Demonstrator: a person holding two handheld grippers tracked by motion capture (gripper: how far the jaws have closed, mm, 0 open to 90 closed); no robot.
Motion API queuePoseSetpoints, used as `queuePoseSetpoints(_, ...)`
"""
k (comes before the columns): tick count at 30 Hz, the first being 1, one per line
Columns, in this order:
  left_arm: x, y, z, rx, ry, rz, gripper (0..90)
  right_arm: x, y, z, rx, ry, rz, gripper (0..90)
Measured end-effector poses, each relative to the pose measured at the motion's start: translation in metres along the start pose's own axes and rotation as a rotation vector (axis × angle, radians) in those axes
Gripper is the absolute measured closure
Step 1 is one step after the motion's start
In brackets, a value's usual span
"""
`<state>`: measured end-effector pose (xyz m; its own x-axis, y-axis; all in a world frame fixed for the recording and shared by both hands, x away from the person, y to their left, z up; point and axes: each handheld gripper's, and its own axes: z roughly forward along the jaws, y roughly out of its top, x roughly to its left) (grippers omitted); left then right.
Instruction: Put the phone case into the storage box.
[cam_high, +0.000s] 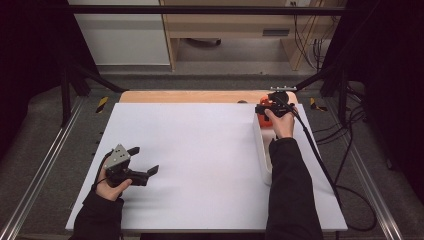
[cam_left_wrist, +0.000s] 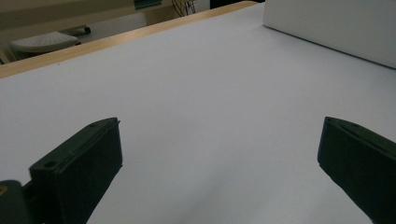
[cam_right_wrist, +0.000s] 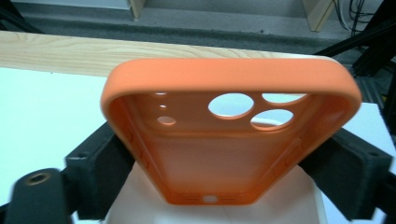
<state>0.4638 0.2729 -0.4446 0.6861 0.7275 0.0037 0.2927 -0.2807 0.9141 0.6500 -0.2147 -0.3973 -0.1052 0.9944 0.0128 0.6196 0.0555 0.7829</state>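
An orange phone case (cam_right_wrist: 224, 154) with round camera holes sits between the two black jaws of my right gripper (cam_right_wrist: 222, 161), open side up, and the pads press on its long sides. In the high view my right gripper (cam_high: 268, 107) is at the far right of the table, holding the case (cam_high: 263, 103) over the far end of a long white box (cam_high: 263, 150). My left gripper (cam_high: 144, 160) rests at the near left of the white table top (cam_high: 200, 150). In its own view my left gripper (cam_left_wrist: 219, 154) stands wide open with nothing between its jaws.
The white box (cam_left_wrist: 336, 28) runs along the table's right side, under the person's right forearm (cam_high: 290, 190). A wooden strip (cam_high: 190, 96) edges the far side of the table. Black cables (cam_high: 325, 170) trail off the right edge, and metal rails flank both sides.
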Motion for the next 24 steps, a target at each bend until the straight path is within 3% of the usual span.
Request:
queuePoseSetpoints(2,0.000,0.000,0.000,0.000,0.000,0.000,0.0,0.000,0.001,-0.001,0.008,0.019,-0.005,4.9)
queuePoseSetpoints(13,0.000,0.000,0.000,-0.003,-0.002,0.001,0.0,-0.001,0.002,-0.007,-0.005,0.024,-0.034,2.5)
queuePoseSetpoints(24,-0.001,0.000,0.000,-0.002,-0.004,0.003,0.0,0.002,0.001,-0.029,-0.062,0.067,-0.065,2.8)
